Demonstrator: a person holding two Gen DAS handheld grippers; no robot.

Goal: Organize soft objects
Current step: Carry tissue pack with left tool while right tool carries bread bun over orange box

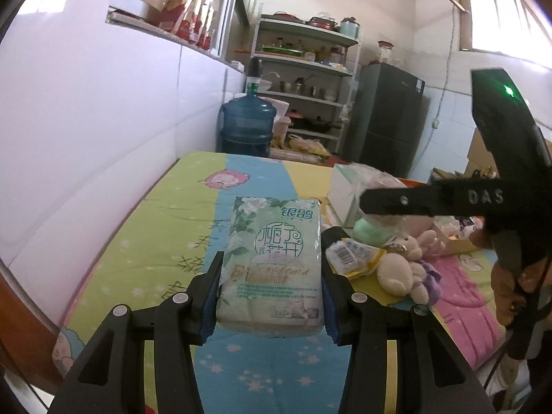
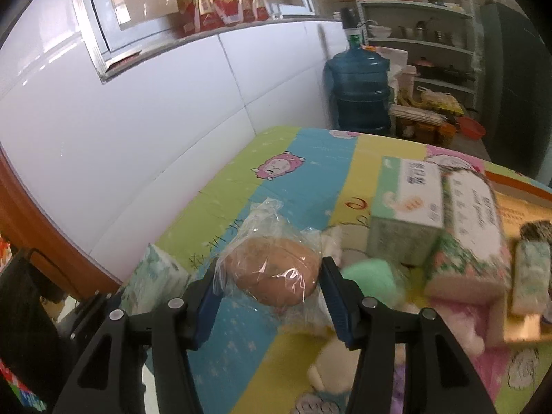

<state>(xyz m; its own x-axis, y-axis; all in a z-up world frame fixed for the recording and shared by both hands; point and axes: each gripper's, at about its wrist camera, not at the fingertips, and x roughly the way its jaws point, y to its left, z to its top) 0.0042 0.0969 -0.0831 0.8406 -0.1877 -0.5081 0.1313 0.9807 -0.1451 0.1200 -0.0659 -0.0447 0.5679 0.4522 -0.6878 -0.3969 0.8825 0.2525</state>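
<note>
A green tissue pack (image 1: 272, 265) was found clamped between the pads of the left gripper (image 1: 270, 296), held above the patterned sheet (image 1: 155, 241). A bagged bun (image 2: 276, 269) was pinched by the right gripper (image 2: 272, 293) over the same sheet. A plush toy (image 1: 403, 269) and a box (image 2: 407, 207) were noted nearby.

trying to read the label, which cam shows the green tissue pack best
The left wrist view. The green tissue pack sits face-on, clamped in the left gripper, its printed front filling the centre. The right wrist view catches only a pale green corner at lower left, with no readable print.
</note>
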